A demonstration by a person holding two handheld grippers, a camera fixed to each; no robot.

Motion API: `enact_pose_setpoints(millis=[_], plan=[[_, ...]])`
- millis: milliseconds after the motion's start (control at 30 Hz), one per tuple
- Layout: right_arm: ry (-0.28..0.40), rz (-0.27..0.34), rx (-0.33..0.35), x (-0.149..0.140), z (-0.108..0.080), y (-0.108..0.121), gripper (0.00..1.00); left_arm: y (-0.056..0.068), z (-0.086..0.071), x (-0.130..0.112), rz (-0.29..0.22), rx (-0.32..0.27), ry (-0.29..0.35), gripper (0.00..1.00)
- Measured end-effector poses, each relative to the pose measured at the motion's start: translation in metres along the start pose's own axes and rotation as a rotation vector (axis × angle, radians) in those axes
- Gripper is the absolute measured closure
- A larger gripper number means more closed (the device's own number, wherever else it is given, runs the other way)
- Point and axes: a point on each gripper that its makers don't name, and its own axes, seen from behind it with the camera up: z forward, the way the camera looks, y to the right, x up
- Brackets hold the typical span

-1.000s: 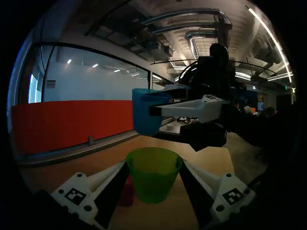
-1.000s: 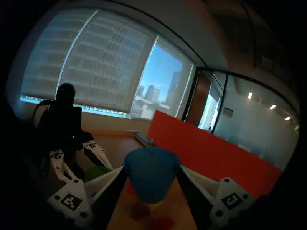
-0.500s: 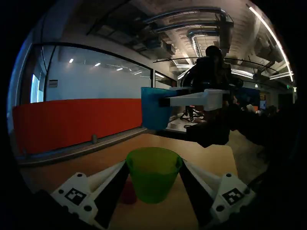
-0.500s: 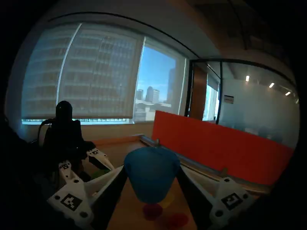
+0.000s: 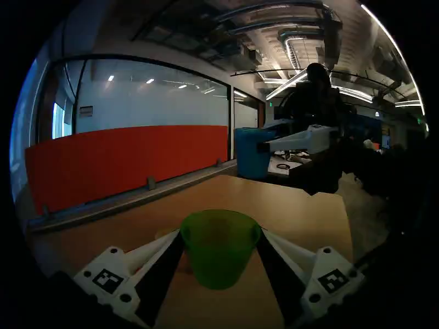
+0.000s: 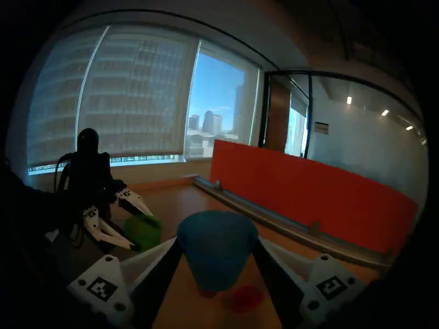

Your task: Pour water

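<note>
Over the desk (image 5: 291, 214) | we've got L gripper (image 5: 219, 234) clamped on green cup (image 5: 220, 260) at 6, upright | R gripper (image 6: 217, 241) clamped on blue cup (image 6: 217, 263) | pour prob done, can't see any water tbh; setting cups down is left | vs 1 s ago: blue cup's backed off from 12 to 1 o'clock, farther out.

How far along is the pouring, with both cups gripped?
Done: the left hand-held gripper grips the green cup, the right hand-held gripper the blue cup. In hand: both cups are roughly upright and apart, so nothing pours now. Left: no water is visible, so I cannot tell whether the pour is finished or still ahead.
</note>
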Motion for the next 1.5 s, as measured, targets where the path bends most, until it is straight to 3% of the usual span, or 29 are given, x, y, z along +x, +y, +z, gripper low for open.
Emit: enact_pose_setpoints(millis=[200, 567, 767, 1000, 1500], plan=[[-0.044, -0.007, 0.002, -0.026, -0.005, 0.003, 0.11, -0.013, 0.001, -0.025, -0.001, 0.028, -0.064, 0.13], [-0.105, 0.019, 0.021, -0.066, -0.001, 0.002, 0.11, -0.024, 0.013, -0.073, 0.04, 0.039, -0.198, 0.13], [-0.138, 0.027, 0.038, -0.084, 0.003, 0.0, 0.1, -0.022, 0.018, -0.105, 0.051, 0.009, -0.299, 0.13], [-0.158, 0.045, 0.057, -0.099, 0.01, -0.004, 0.1, -0.023, 0.023, -0.126, 0.056, -0.022, -0.385, 0.13], [-0.178, 0.05, 0.069, -0.11, 0.012, -0.006, 0.1, -0.025, 0.034, -0.155, 0.02, -0.058, -0.467, 0.13]])
